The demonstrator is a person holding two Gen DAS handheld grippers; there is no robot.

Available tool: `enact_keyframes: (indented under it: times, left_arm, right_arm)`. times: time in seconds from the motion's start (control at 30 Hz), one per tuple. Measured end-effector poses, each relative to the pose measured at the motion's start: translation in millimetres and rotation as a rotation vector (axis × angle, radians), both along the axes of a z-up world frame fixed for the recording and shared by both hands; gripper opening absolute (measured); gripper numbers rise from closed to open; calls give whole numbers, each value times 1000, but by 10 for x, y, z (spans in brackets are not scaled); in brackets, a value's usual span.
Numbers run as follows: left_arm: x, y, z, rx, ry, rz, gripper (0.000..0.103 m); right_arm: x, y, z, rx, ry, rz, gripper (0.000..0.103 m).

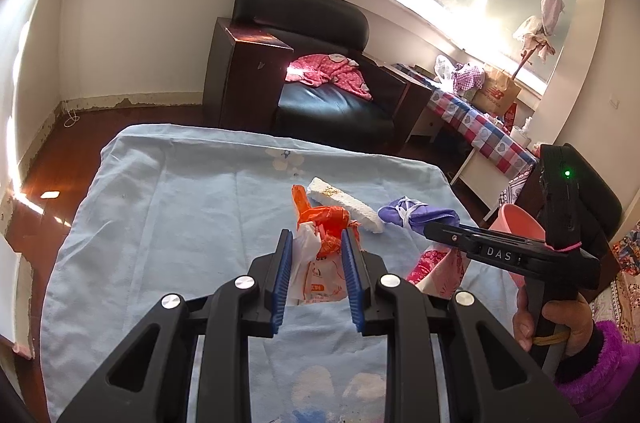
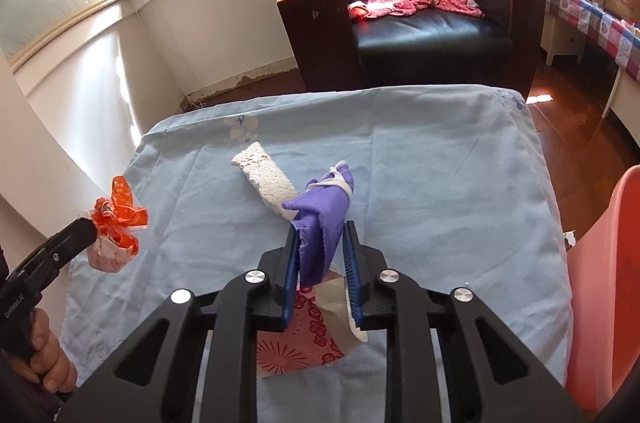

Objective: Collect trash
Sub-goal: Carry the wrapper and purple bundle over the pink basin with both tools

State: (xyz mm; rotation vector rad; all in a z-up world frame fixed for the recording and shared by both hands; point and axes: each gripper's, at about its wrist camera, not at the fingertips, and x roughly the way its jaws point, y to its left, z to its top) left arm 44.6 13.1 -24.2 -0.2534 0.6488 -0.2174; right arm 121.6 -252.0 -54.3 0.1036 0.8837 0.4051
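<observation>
My left gripper [image 1: 316, 235] is shut on a crumpled orange and white plastic bag [image 1: 324, 219]. In the right wrist view the bag [image 2: 118, 223] hangs from the left gripper [image 2: 86, 227], clear of the light blue sheet [image 2: 440, 183]. My right gripper [image 2: 322, 227] is shut on a purple cloth [image 2: 324, 219] with white trim, which droops between the blue pads. In the left wrist view the right gripper [image 1: 430, 227] holds that cloth [image 1: 400, 215] just above the sheet. A white foam strip [image 2: 266, 179] lies on the sheet beyond it. A red-patterned paper wrapper [image 2: 304, 335] lies under the right gripper.
A pink bin [image 2: 608, 283] stands at the bed's right side. Beyond the bed is a black armchair [image 2: 420, 23] with a pink garment on it. A table with a checked cloth [image 1: 480, 127] and bags stands by the window. A hand [image 1: 560, 327] in a purple sleeve grips the right handle.
</observation>
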Motion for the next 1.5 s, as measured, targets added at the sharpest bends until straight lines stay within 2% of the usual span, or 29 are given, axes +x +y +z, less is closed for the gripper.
enact_keyframes:
  times: [0.4,0.7,1.03,1.5]
  left_arm:
    - [-84,-200,136,18,-28,-33,24]
    - [-175,-408,251,20,-58,-74,24]
    - [-139,-870,344,17,-80,-172,24]
    - [-51,-1704,538,25,-123,-321,24]
  right_arm:
    - [-433,-311,285,72,-76,-46,18]
    - [-801,-710,518,101,-143,-143,18]
    - [-1072,-1204,637,26,-204,-309,18]
    - [-1325,-1923,598,-29,-242,-540,18]
